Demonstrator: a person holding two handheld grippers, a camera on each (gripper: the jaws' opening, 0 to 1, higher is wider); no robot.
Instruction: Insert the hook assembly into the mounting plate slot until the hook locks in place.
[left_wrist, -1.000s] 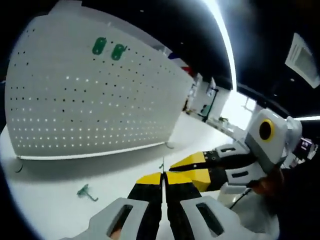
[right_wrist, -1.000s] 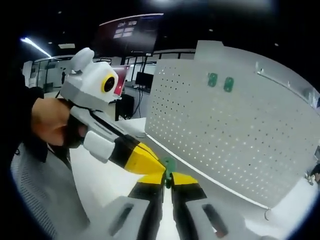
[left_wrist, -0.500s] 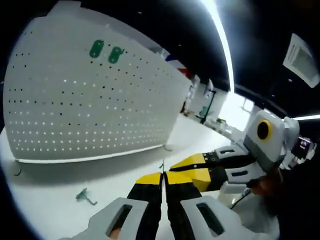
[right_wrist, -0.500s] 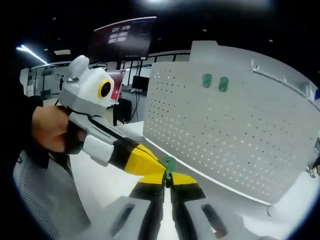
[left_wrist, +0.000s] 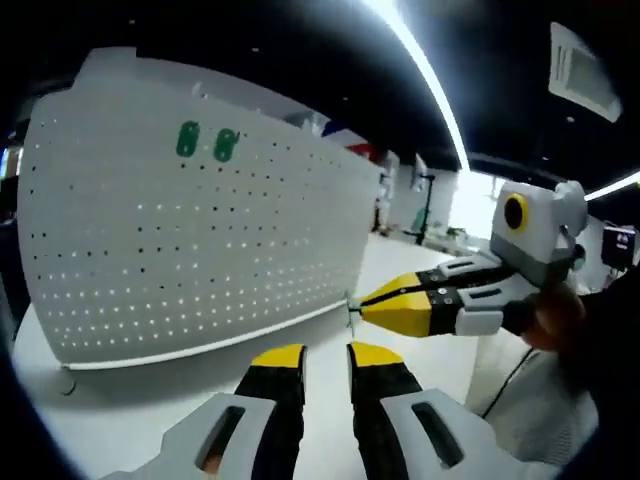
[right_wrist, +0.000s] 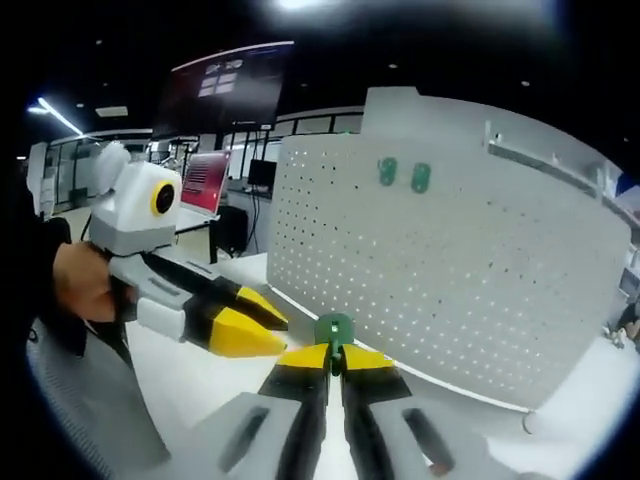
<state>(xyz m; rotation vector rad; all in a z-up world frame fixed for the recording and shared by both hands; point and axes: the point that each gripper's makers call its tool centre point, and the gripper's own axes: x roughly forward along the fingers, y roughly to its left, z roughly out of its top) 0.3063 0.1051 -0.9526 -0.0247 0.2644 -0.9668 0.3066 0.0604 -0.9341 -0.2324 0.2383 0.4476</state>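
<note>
The right gripper (right_wrist: 334, 357) is clamped on the green hook assembly (right_wrist: 334, 331), whose rounded head stands up past the jaw tips. The white pegboard (right_wrist: 470, 260) stands ahead of it, well apart, with two green hooks (right_wrist: 404, 175) apparently already mounted high up. The left gripper (left_wrist: 325, 362) stands parted and empty, slightly farther from the board.

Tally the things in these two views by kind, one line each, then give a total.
Pegboard: 1
Green hooks mounted on the pegboard: 2
Green hook held in the right gripper: 1
Grippers, left gripper and right gripper: 2
Table: 1
Total: 7
</note>
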